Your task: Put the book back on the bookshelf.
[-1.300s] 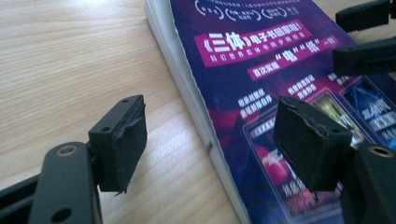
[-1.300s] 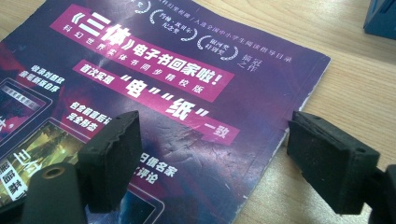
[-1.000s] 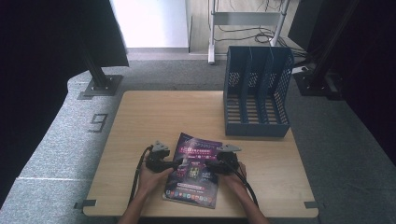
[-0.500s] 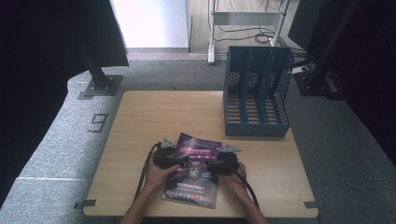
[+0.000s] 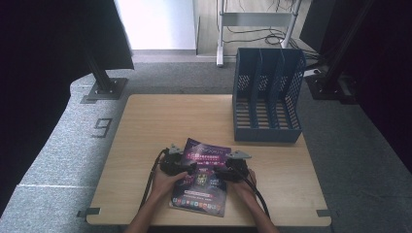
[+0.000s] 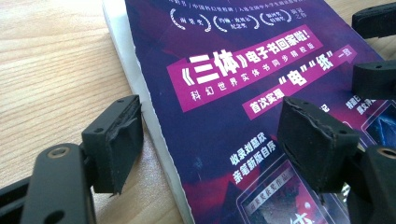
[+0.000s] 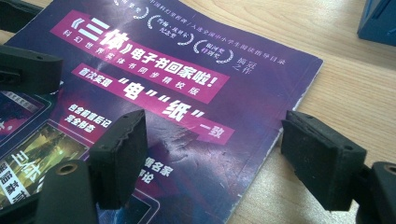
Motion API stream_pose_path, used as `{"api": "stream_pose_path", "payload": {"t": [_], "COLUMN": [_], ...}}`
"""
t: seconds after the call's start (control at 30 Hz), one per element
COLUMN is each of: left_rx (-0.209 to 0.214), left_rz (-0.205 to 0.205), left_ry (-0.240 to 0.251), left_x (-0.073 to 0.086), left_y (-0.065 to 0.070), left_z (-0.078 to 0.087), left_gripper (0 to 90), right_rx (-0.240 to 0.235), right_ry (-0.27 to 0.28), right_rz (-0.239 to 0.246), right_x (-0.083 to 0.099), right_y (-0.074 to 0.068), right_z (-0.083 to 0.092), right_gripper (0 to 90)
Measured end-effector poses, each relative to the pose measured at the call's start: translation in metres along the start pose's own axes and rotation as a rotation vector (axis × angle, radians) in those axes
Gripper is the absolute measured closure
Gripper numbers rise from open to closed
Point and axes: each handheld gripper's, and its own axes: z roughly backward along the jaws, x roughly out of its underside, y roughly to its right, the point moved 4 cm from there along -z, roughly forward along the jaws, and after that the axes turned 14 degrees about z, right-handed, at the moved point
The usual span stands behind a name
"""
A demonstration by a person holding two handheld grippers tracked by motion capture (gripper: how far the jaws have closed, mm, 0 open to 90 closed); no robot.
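Observation:
A purple book with white and pink lettering lies flat on the wooden table, near its front edge. My left gripper is open at the book's left side. In the left gripper view my left gripper straddles the book's white page edge, with one jaw over the bare wood and the other above the cover. My right gripper is open at the book's right side. In the right gripper view my right gripper spans the book's right edge. The two grippers face each other across the cover.
A blue file rack with three slots stands at the table's back right, and its corner shows in the right gripper view. Grey carpet surrounds the table. Black stand bases sit on the floor behind it.
My left gripper has edged slightly to the right, onto the book's left edge. The right gripper and the book have stayed where they were.

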Motion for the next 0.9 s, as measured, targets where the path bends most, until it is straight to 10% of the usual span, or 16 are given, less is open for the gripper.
{"api": "stream_pose_path", "payload": {"t": [0.47,0.63,0.9], "left_rx": [-0.012,0.046,0.096], "left_rz": [0.022,0.089,0.047], "left_ry": [0.008,0.031,0.070], "left_x": [0.000,-0.002,-0.005], "left_y": [0.001,-0.003,0.011], "left_z": [-0.002,0.003,0.016], "left_gripper": [22.2,25.5,28.3], "right_rx": [0.003,0.003,0.001], "right_ry": [0.000,0.000,0.001], "right_rz": [-0.001,-0.003,-0.005], "right_x": [0.000,0.000,0.000], "right_y": [0.000,0.000,0.000], "right_z": [0.000,0.000,0.000], "right_gripper": [22.9,22.9,23.2]}}
